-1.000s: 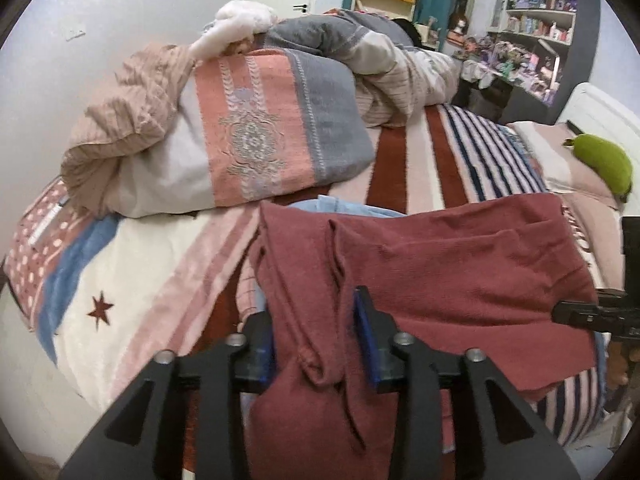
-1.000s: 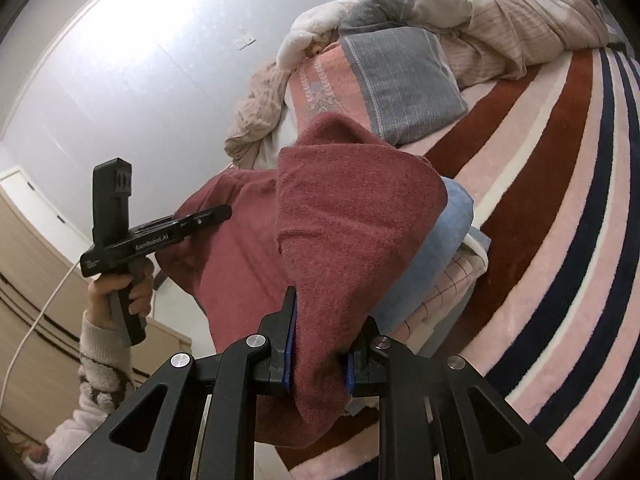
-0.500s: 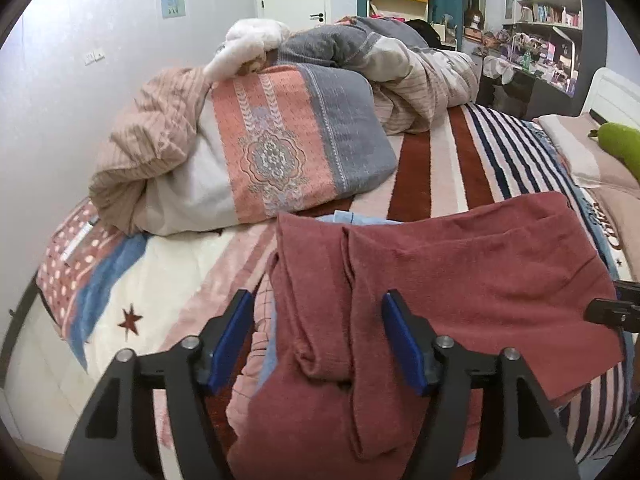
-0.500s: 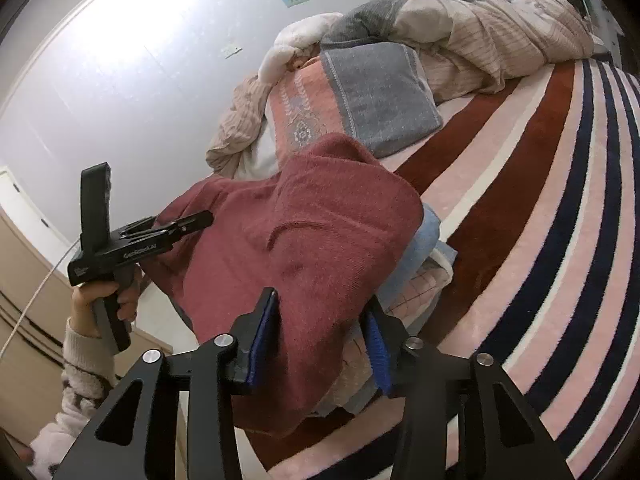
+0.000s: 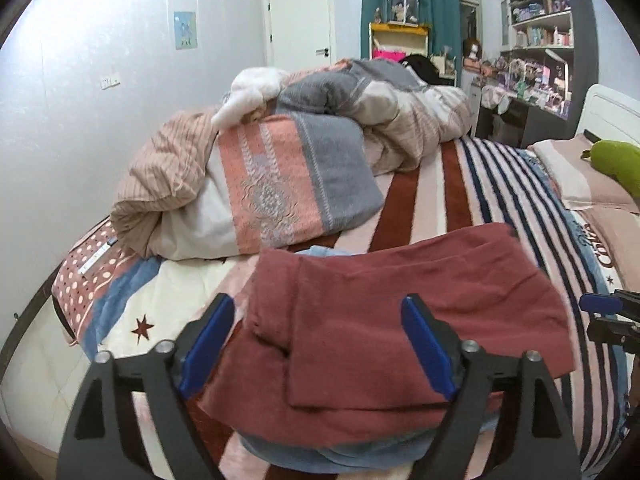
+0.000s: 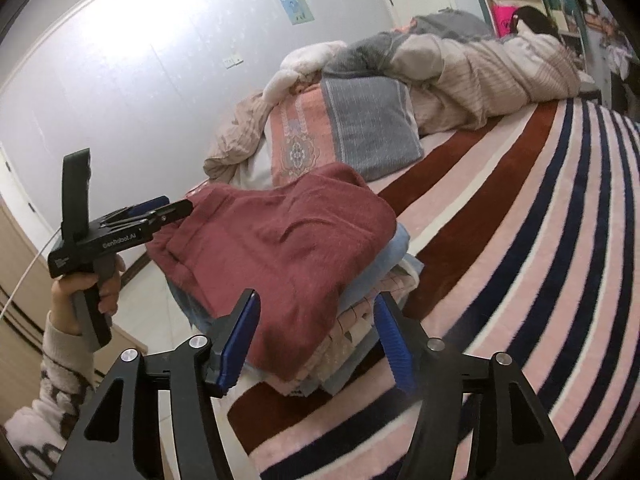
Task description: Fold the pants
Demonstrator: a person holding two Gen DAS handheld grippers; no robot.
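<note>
Both grippers have just been opening: the left gripper and right gripper stand released, pads clear of the cloth. Between and ahead of them the folded dark-red fleece pants lie atop a pile of folded light-blue and pink clothes on the striped plush blanket

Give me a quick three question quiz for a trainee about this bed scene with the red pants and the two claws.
1. True or false: the left claw is shut on the red pants.
2. What lies directly under the pants? A) a light blue garment B) a green toy C) a pillow
3. Fill in: the right claw is ____.

Key
1. False: its jaws have just been opening and stand clear of the cloth.
2. A: the light blue garment.
3. Open: it has just been opening, and the pants rest on the stack.
</note>
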